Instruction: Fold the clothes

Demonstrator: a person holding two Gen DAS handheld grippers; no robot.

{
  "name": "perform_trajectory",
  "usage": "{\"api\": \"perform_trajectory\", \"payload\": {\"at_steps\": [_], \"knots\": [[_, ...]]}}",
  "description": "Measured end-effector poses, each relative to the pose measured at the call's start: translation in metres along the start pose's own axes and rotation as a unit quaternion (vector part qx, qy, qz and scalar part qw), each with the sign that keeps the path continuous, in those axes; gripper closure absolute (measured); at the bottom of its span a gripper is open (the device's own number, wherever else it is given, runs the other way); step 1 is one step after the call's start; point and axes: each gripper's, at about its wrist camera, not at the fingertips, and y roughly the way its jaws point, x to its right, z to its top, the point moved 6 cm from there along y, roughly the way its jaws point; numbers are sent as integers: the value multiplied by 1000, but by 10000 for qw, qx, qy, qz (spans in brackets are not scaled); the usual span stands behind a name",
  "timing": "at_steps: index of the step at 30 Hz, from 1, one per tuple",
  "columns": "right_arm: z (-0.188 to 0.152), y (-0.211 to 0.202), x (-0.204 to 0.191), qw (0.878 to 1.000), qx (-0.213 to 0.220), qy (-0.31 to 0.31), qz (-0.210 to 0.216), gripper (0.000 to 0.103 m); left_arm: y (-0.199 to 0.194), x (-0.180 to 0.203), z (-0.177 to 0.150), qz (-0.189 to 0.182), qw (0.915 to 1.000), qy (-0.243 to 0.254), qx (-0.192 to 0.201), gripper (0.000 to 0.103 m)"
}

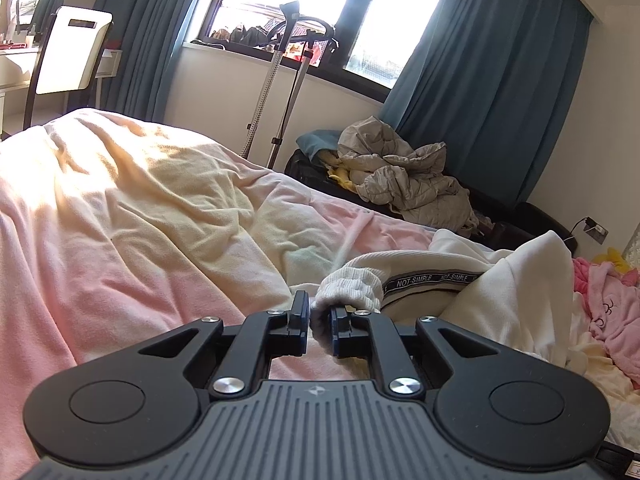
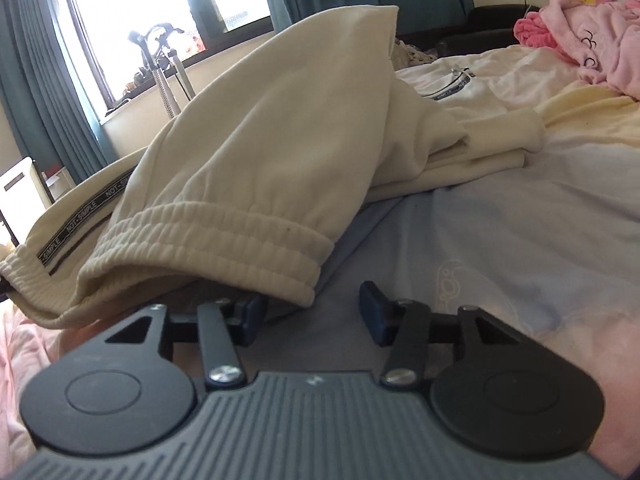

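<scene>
Cream sweatpants (image 1: 496,280) with a black "NOT-SIMPLE" side stripe lie on the bed. In the left wrist view my left gripper (image 1: 319,326) is shut on a ribbed ankle cuff (image 1: 352,284) of one leg. In the right wrist view the other leg (image 2: 256,152) is raised, and its ribbed cuff (image 2: 224,248) hangs just ahead of my right gripper (image 2: 310,312). That gripper is open and empty, and its left finger (image 2: 250,316) sits under the cuff's edge. The rest of the pants (image 2: 460,88) lies flat behind.
The bed is covered by a pink and cream blanket (image 1: 120,208). A pink garment (image 2: 592,40) lies at the far right. A grey jacket (image 1: 408,176) is heaped on a black sofa by the window. A metal stand (image 1: 280,92) is beside the bed.
</scene>
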Motion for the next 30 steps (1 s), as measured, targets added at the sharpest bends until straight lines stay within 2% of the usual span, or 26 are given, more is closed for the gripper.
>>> {"api": "perform_trajectory", "payload": {"at_steps": [3, 6, 7, 9, 15, 18, 19, 20, 25, 27, 30], "knots": [[13, -17, 0, 9982, 477, 268, 233, 74, 1, 1, -1, -3, 10000, -6, 8, 89], [27, -47, -17, 9913, 1281, -136, 289, 77, 1, -1, -2, 10, 10000, -11, -1, 89], [29, -52, -19, 9903, 1348, -179, 280, 77, 1, -2, -2, 16, 10000, -29, -10, 89], [27, -51, -17, 9922, 1212, -101, 259, 77, 2, -4, -3, 33, 10000, -77, -24, 89], [12, -30, 3, 9990, 259, 310, 212, 72, 2, -4, -3, 64, 10000, -41, -31, 89], [9, -33, 17, 9977, 113, 619, 252, 75, 3, -4, -4, 79, 10000, -11, -27, 89], [12, -42, 18, 9974, 232, 624, 285, 76, 3, -4, -4, 82, 10000, -3, -19, 89], [16, -53, 17, 9970, 400, 585, 314, 84, 4, -5, -4, 89, 10000, 5, -11, 89], [37, -119, 9, 9880, 1515, 18, 294, 87, 10, -9, -5, 133, 9999, -64, 38, 87], [36, -131, 12, 9870, 1587, -88, 251, 87, 17, -11, -4, 152, 9998, -86, 106, 87], [21, -137, 29, 9909, 1338, -34, 154, 91, 32, -13, -1, 189, 9996, -199, 103, 87]]}}
